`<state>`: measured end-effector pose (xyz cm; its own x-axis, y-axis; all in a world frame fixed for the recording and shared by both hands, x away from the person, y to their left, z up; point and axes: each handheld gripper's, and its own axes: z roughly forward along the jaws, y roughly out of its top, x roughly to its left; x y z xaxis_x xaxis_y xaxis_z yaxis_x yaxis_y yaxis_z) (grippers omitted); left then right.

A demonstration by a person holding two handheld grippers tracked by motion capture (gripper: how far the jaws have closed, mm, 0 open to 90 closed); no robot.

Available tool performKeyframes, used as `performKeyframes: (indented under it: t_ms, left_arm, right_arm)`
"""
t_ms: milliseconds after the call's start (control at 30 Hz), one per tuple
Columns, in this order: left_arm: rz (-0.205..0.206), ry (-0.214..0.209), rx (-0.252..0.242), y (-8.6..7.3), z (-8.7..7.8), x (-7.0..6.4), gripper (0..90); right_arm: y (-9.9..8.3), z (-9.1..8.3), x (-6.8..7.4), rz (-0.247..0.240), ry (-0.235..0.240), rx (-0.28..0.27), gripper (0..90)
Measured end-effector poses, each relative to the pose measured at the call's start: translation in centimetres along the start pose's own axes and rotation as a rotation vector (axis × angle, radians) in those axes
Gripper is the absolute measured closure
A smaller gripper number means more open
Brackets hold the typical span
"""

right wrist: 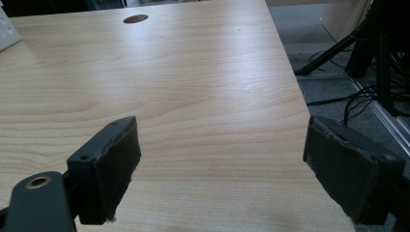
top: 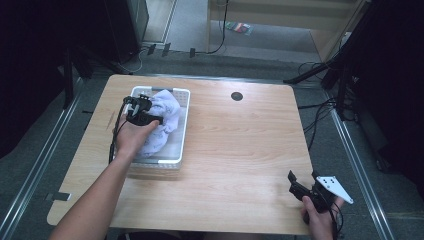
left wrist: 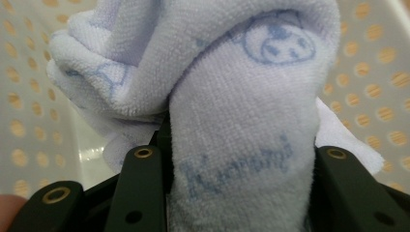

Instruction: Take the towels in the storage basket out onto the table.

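The left tongs [top: 143,111] reach into the white basket [top: 184,125] at the surface's [top: 240,150] far left and are clamped on a fold of the pale lilac towel [left wrist: 241,125], which bulges up between the jaws, probably so it can be lifted out in one bunch. That forearm stretches forward, wrist bent down over the basket rim. The right tongs [right wrist: 220,169] wait near the front right corner, jaws wide apart and holding nothing, likely ready to help once the towel is out.

A light wooden table [top: 240,150] with a round cable hole [top: 236,96] stands on grey carpet [top: 190,30]. Cables [top: 320,120] trail beside it, and pale wooden furniture [top: 280,15] stands behind.
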<state>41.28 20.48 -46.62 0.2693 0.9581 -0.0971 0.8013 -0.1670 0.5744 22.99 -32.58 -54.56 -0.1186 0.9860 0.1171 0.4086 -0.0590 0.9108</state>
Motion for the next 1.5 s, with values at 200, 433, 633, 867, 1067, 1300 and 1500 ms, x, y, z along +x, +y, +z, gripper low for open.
performKeyframes:
  t_ms: [200,433,633,867,1067,1300,1500]
  left_arm:
    - [-0.002,-0.013,-0.045,0.7,-1.9,-0.2,56.7]
    - [0.010,-0.007,-0.087,1.2,-3.9,-0.5,56.6]
    - [0.020,-0.028,-0.106,1.9,-5.2,-1.3,56.6]
    - [0.057,-0.053,-0.122,2.8,-6.6,-2.9,56.4]
    - [0.057,-0.093,-0.132,3.3,-7.3,-4.1,56.2]
    - [0.086,-0.112,-0.156,3.9,-8.0,-5.8,56.1]
    - [0.109,-0.131,-0.152,4.1,-7.9,-7.4,56.0]
  right_arm:
    - [0.0,0.0,0.0,0.000,-0.001,-0.001,13.4]
    - [0.0,0.0,0.0,-0.002,0.000,0.001,13.4]
    - [0.0,0.0,0.0,-0.004,0.000,0.000,13.4]
    - [0.0,0.0,0.0,-0.007,0.000,0.000,13.5]
    - [0.0,0.0,0.0,-0.008,0.000,-0.002,13.5]
    - [0.0,0.0,0.1,-0.007,0.000,-0.001,13.5]
    - [0.0,0.0,0.1,-0.014,0.001,-0.001,13.5]
